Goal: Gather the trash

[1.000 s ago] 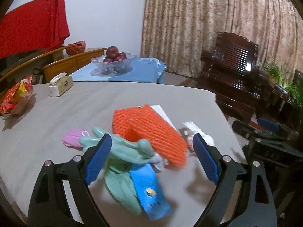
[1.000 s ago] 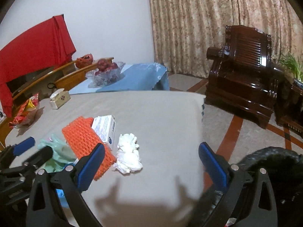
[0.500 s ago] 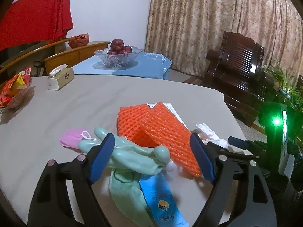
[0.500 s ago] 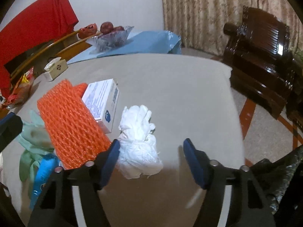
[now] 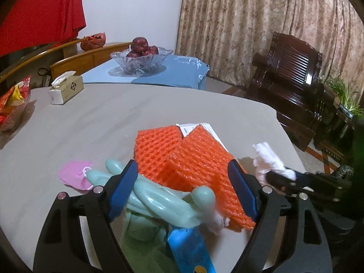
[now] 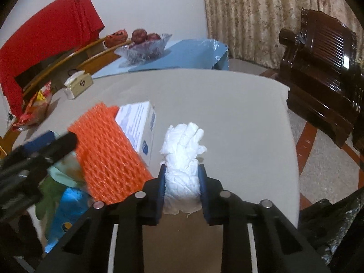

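Note:
On the grey table (image 5: 102, 125) lies a pile of trash: an orange foam net (image 5: 182, 157), a green rubber glove (image 5: 159, 200), a blue wrapper (image 5: 188, 248), a pink mask (image 5: 72, 175) and a white carton (image 6: 138, 127). My left gripper (image 5: 183, 182) is open, its blue pads either side of the glove and the net's near edge, touching neither. A crumpled white tissue (image 6: 182, 159) sits right of the net. My right gripper (image 6: 182, 182) is closing on the tissue, and both pads press its sides.
A tissue box (image 5: 66, 88) and a bowl of snack packets (image 5: 11, 104) stand at the table's far left. A glass fruit bowl (image 5: 141, 59) is on the blue table behind. A black bin bag (image 6: 329, 223) gapes beyond the table's right edge, near dark wooden chairs (image 6: 318, 52).
The right gripper came down over the white tissue and its jaws went from wide open to squeezing it. The left gripper moved in lower over the glove and net, still open.

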Demonstrator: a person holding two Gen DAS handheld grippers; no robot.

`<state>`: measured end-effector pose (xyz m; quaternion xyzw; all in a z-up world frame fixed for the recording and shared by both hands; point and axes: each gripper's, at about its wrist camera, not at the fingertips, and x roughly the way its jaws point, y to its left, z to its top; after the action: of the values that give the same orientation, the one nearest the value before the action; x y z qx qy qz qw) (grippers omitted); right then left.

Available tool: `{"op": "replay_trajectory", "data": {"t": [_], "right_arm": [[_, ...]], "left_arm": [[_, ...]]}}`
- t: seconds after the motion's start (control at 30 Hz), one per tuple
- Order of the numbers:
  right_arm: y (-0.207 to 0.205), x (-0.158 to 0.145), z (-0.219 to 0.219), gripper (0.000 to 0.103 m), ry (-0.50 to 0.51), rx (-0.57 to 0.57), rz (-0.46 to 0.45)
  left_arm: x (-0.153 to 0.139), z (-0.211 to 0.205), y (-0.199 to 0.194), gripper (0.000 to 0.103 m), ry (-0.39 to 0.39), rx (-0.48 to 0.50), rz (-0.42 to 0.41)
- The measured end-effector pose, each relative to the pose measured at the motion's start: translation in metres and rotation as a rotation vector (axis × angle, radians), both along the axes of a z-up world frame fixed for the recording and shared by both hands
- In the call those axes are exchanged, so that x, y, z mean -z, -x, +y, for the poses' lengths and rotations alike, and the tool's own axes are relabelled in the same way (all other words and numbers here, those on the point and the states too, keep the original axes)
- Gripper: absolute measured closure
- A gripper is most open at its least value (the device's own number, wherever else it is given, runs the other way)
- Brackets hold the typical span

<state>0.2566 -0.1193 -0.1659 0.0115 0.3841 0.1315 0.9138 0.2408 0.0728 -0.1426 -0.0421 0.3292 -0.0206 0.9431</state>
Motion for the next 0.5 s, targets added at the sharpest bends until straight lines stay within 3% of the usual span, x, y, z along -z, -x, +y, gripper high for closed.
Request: {"op": "replay_trajectory", "data": {"t": [0.13,0.2,0.37,0.5], "right_arm": [[0.0,-0.006,0.0,0.076,0.013,-0.003,-0.022],[0.001,-0.008,0.0,0.076,0.018,-0.001,-0.027],[0.002,-0.008,-0.002,0.076,0.016,0.001,-0.027],[0.007,-0.011,-0.007,0.076,0.011,0.015,-0.034]], "left_arm": [[0.004,-0.001,-0.009,0.035,0.014,0.004,0.015],[0.006,-0.001,-0.013,0.049,0.027,0.006,0.028],[0.004,-0.003,-0.017,0.068,0.024,0.007,0.021],[-0.004,0.0,-0.013,0.064,0.037,-0.003,0.016]]}}
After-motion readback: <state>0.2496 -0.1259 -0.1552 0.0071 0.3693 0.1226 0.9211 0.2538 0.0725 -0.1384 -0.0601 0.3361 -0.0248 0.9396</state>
